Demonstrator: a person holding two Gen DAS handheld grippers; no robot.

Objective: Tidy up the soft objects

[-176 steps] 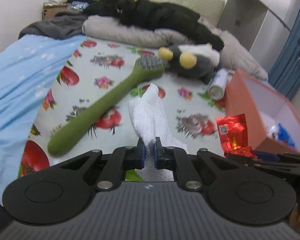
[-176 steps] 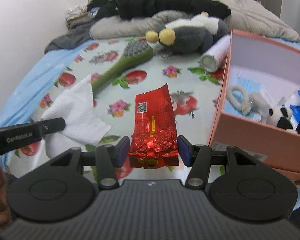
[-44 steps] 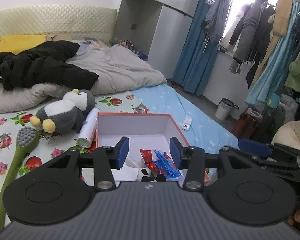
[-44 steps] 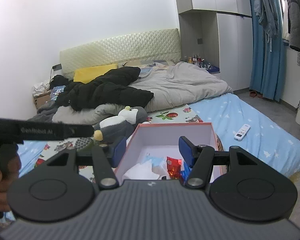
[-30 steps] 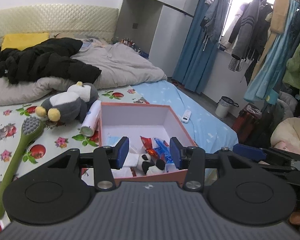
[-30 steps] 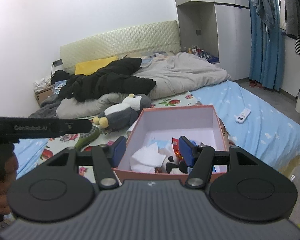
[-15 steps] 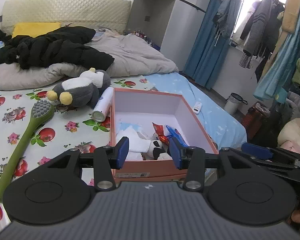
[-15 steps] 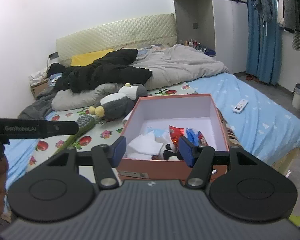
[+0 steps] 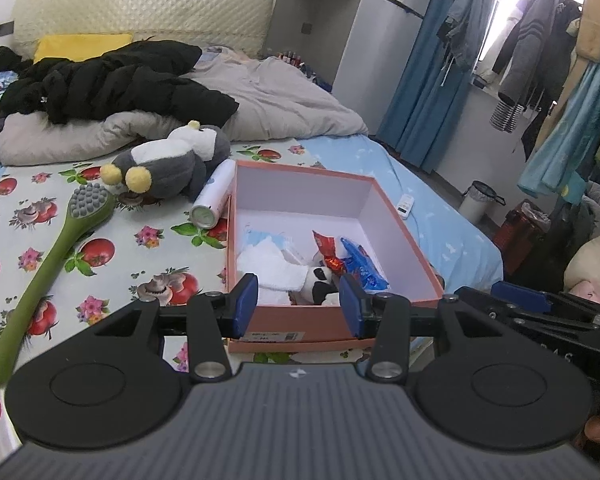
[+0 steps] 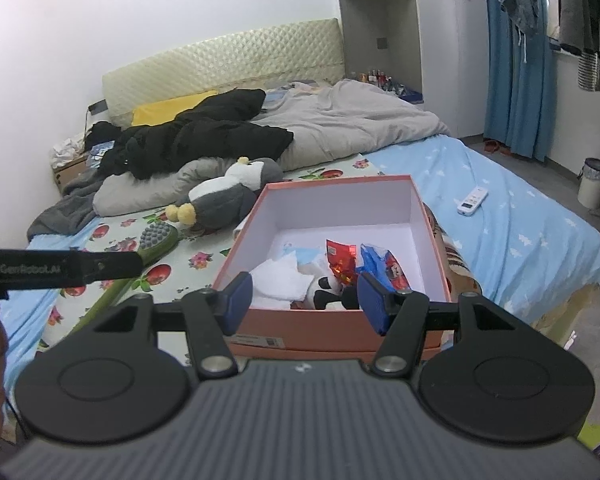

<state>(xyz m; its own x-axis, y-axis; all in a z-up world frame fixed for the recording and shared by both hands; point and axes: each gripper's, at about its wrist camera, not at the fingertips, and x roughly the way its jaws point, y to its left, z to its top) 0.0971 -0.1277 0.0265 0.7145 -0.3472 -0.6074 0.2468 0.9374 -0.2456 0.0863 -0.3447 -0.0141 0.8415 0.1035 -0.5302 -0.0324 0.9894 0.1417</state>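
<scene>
Left gripper (image 9: pixel 298 306): black body with a ribbed grey panel at lower centre, two round black discs at lower left and right, silver screws on the finger arms, blue pads (image 9: pixel 246 304). Right gripper (image 10: pixel 305 300): same build and blue pads (image 10: pixel 374 302). At the right view's left edge, a black bar with grey "GenRobot.AI" lettering.

Both wrist cameras looked forward and down over their tongs, fairly near; both shared the pink box (image 9: pixel 332 320) at 12 o'clock.
</scene>
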